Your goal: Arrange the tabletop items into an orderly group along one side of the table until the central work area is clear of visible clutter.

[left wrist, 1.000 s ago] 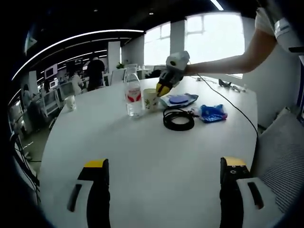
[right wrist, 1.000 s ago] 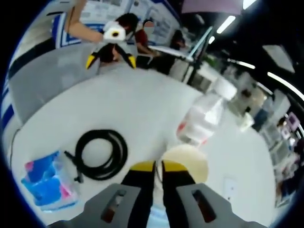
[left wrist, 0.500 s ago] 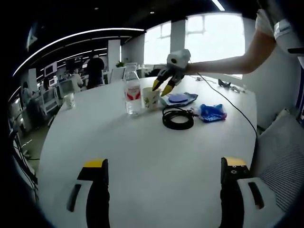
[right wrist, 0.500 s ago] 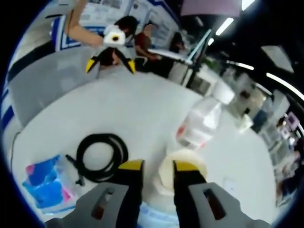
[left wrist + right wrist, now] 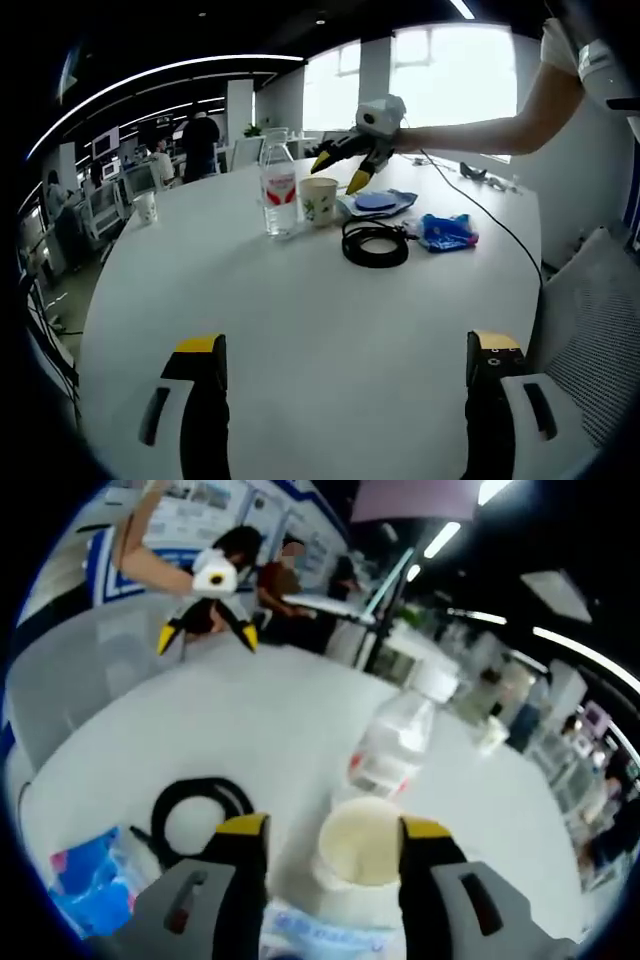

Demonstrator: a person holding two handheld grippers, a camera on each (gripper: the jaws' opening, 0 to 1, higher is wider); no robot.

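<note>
Two jaws of the right gripper (image 5: 330, 830) stand spread above the cup (image 5: 319, 200) beside the bottle (image 5: 279, 192), so I'd retreat straight up, while the left gripper (image 5: 345, 348) waits wide open.

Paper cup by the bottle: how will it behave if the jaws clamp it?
The paper cup looks empty and thin-walled, so likely light and easily crushed. Standing close beside the bottle, it may slide or tip rather than resist a push.
</note>
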